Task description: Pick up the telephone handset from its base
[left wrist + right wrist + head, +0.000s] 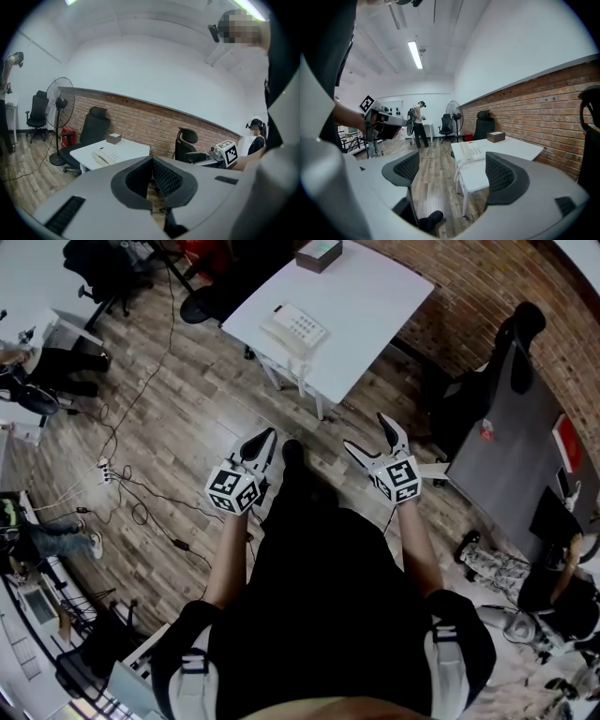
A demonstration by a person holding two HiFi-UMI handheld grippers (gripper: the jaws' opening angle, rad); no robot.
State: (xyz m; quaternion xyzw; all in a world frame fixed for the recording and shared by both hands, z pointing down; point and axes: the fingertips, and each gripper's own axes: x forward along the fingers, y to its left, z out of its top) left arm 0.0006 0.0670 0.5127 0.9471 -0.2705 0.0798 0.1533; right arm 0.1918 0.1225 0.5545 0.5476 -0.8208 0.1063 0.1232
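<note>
While the telephone [293,329] is seen on the white table [375,306] in the upper middle of the head view, its handset [279,334] seated on the base, both grippers are held low at the centre of the frame, well apart from it. The approach is therefore judged to be the step in hand, with no grasp yet made. The left gripper [265,439] is held with its jaws pressed together on nothing, the right gripper [366,432] with its jaws spread wide and empty. Next, the table would have to be approached and parted jaws set around the handset's middle before it is lifted clear.
</note>
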